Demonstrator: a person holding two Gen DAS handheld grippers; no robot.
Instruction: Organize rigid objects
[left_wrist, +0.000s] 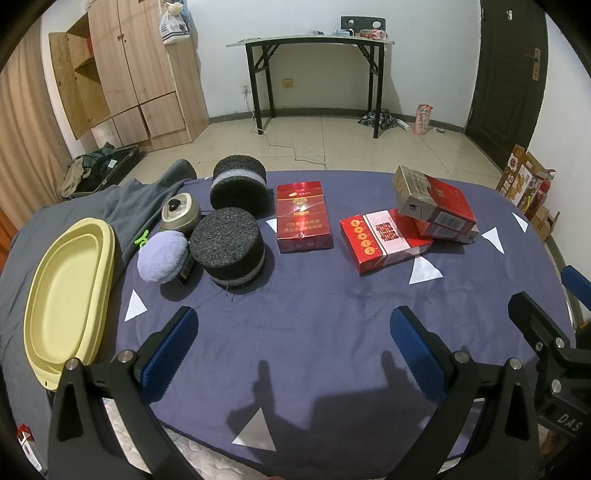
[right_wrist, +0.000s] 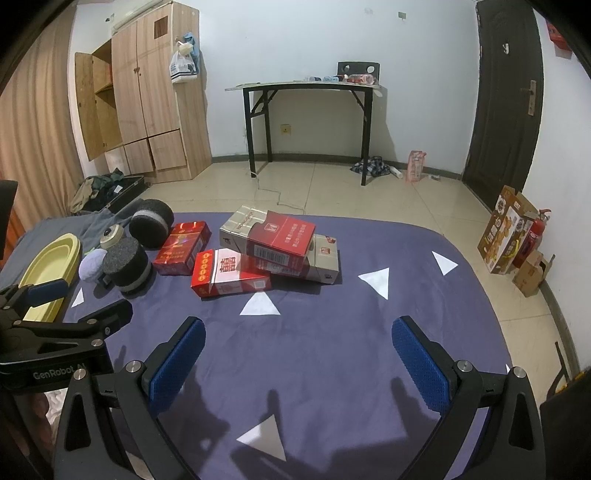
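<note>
Several red cigarette cartons lie on the purple cloth. One red carton (left_wrist: 303, 216) (right_wrist: 181, 247) lies flat alone at the centre. A red-and-white carton (left_wrist: 384, 240) (right_wrist: 231, 273) lies to its right, with a red-and-gold carton (left_wrist: 434, 201) (right_wrist: 271, 234) stacked crooked on another carton (right_wrist: 321, 262). The yellow tray (left_wrist: 70, 295) (right_wrist: 51, 266) rests at the left. My left gripper (left_wrist: 295, 350) hovers open over bare cloth near the front edge. My right gripper (right_wrist: 297, 365) is open too, nothing between its fingers, to the right of the left one.
Two black foam cylinders (left_wrist: 231, 249) (left_wrist: 238, 184), a lilac puff (left_wrist: 162, 256) and a small round tin (left_wrist: 181, 212) crowd the space between tray and cartons. A grey garment (left_wrist: 140, 199) lies behind the tray. White triangles mark the cloth (left_wrist: 332, 314).
</note>
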